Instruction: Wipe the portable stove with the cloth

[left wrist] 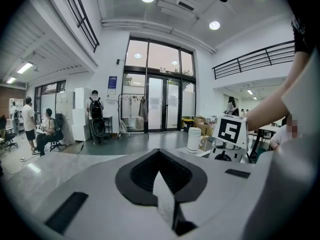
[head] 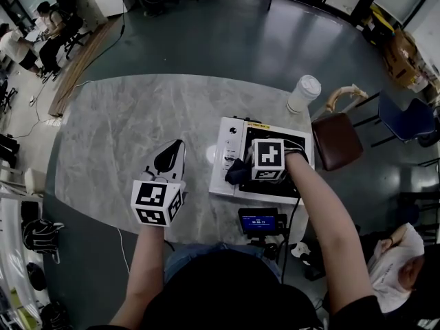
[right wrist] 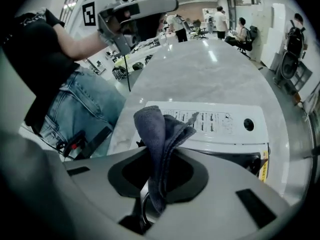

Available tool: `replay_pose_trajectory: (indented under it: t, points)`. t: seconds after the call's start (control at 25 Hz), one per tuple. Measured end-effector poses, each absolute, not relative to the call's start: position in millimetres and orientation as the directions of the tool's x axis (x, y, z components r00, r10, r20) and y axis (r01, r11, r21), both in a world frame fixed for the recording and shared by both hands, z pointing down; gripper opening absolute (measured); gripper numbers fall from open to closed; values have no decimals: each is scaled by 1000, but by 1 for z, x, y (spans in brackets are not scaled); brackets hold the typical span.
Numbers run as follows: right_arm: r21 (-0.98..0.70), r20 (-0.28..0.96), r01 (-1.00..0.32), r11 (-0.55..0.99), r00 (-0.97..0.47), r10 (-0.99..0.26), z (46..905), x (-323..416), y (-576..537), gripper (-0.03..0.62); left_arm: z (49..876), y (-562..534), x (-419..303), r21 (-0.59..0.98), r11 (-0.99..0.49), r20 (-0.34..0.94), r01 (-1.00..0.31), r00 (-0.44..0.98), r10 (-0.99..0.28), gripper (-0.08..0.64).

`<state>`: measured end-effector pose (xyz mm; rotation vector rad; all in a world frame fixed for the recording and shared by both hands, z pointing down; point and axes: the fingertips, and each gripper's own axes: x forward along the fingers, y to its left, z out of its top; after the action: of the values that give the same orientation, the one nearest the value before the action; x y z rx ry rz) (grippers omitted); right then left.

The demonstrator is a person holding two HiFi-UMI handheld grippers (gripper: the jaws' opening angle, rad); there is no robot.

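The right gripper (right wrist: 156, 156) has its jaws pinching a soft, dark grey cloth (right wrist: 159, 126). The cloth is bunched up and sticks out past the jaws in a floppy fold. It hangs just over the flat white portable stove (right wrist: 227, 121), a box with smooth, hard sides, a round black knob and small print on its front.

In the head view the portable stove (head: 230, 143) sits on the right part of the grey, marble-look desk (head: 117, 129), close to the near edge. The cloth (head: 236, 173) is at the stove's left side, under the right gripper (head: 246, 170).

The left gripper (left wrist: 160, 159) has its jaws pressed together with nothing in them. It is held above the desk's middle (head: 170, 158), apart from the stove.

A white paper cup with a lid (head: 303, 93) stands near the far right edge.

The cloth looks light and bendy, so a pinch on the thick fold should hold it well. The stove looks stiff and slippery, and it may slide on the smooth desk when rubbed hard.
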<state>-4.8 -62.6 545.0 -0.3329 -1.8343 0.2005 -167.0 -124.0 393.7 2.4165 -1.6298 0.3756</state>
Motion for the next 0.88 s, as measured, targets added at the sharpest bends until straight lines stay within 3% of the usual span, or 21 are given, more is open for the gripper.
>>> replay_pose_trajectory:
  t: [0.16, 0.28, 0.44, 0.6, 0.76, 0.88]
  points:
    - [-257, 928, 172, 951, -230, 292, 545, -4, -60, 72, 393, -123, -168, 27, -363, 319, -931, 353, -880, 11]
    - [-200, 940, 125, 972, -255, 226, 542, -6, -64, 74, 392, -121, -168, 26, -363, 314, -931, 353, -881, 11]
    - [-181, 901, -166, 969, -423, 95, 516, -11, -73, 74, 395, -120, -169, 31, -364, 315, -931, 354, -881, 11]
    - [-216, 822, -453, 865, -563, -90, 478, -2, -86, 75, 399, -120, -163, 44, -380, 321, -924, 373, -870, 11]
    - [-299, 741, -696, 652, -600, -301, 460, 21, -94, 74, 402, -122, -157, 55, -401, 327, -915, 396, -858, 11]
    - [-442, 652, -807, 391, -589, -478, 458, 43, -96, 74, 407, -124, -151, 63, -419, 335, -906, 415, -846, 11]
